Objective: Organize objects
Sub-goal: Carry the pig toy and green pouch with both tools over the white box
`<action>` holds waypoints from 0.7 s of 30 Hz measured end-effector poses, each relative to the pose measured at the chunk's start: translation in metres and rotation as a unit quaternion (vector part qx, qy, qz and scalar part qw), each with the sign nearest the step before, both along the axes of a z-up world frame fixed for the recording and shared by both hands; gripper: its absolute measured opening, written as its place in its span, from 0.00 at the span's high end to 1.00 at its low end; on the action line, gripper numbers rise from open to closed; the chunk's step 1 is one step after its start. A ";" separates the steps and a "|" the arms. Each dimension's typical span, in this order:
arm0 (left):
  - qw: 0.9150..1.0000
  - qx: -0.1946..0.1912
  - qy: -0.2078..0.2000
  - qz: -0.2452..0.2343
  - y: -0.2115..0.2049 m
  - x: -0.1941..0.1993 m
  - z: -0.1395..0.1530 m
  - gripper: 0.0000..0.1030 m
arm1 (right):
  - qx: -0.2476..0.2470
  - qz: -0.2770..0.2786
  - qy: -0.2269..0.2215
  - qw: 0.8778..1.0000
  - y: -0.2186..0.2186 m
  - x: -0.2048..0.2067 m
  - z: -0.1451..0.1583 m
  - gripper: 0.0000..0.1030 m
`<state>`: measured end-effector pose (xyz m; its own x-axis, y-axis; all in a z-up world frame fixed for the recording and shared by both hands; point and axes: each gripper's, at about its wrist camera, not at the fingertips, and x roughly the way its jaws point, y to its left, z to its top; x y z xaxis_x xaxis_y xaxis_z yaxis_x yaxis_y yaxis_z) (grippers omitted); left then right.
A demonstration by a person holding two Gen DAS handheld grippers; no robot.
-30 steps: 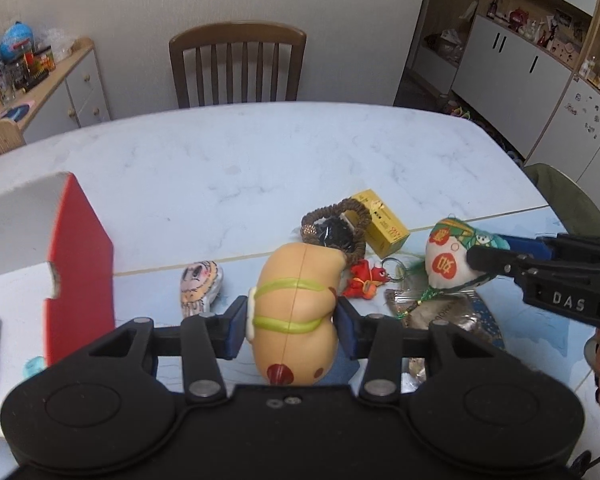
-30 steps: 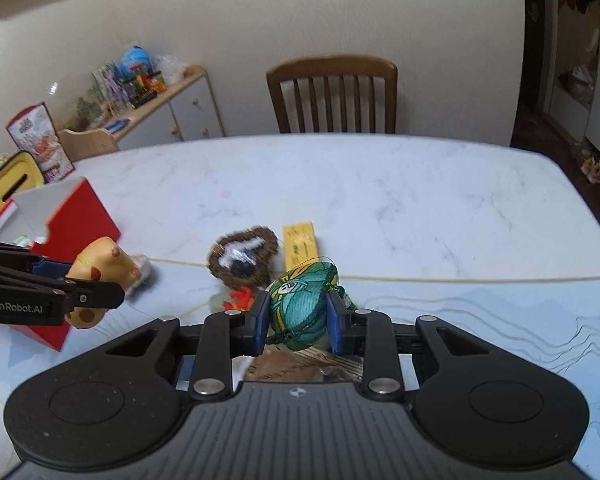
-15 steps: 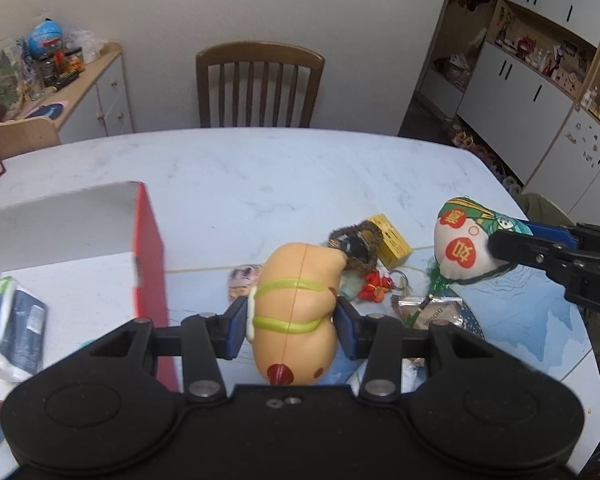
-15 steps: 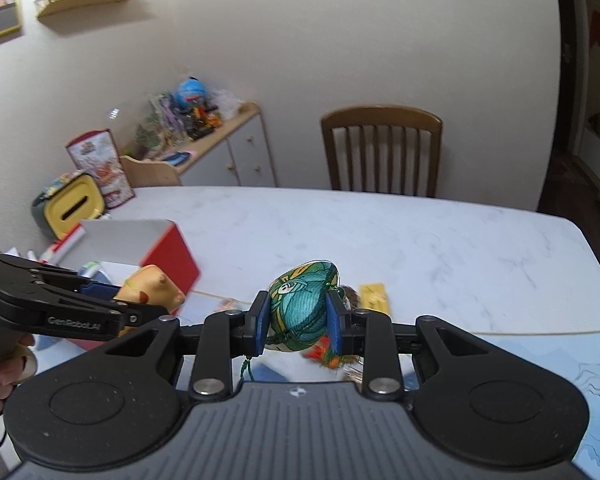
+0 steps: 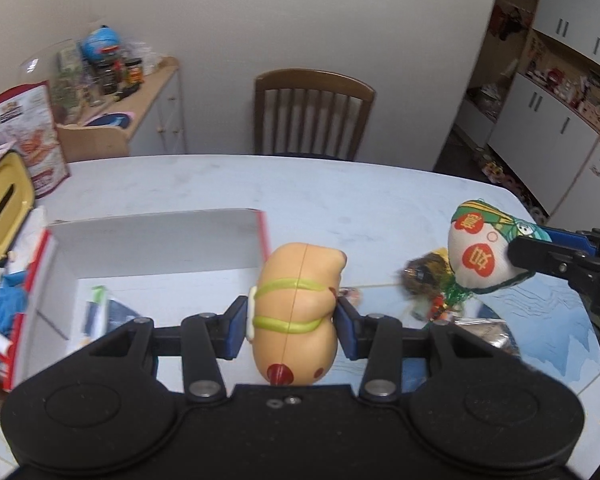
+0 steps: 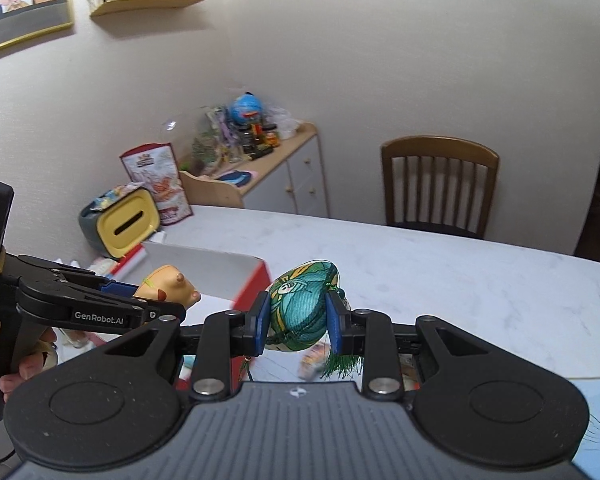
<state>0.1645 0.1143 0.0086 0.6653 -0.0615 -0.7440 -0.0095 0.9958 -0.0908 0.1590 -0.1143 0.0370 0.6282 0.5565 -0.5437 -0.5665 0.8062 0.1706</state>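
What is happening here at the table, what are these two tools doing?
A person is tidying small toys with two hand-held tongs. The left tongs are shut on a tan toy figure, held above the table beside the open red and white box. The right tongs are shut on a green stuffed charm, also lifted. Neither toy is in the box yet. A few more trinkets lie on the table.
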 end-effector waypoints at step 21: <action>0.996 0.037 0.025 0.077 0.131 0.006 -0.023 0.58 | -0.011 0.071 0.012 0.997 0.164 0.010 -0.014 0.73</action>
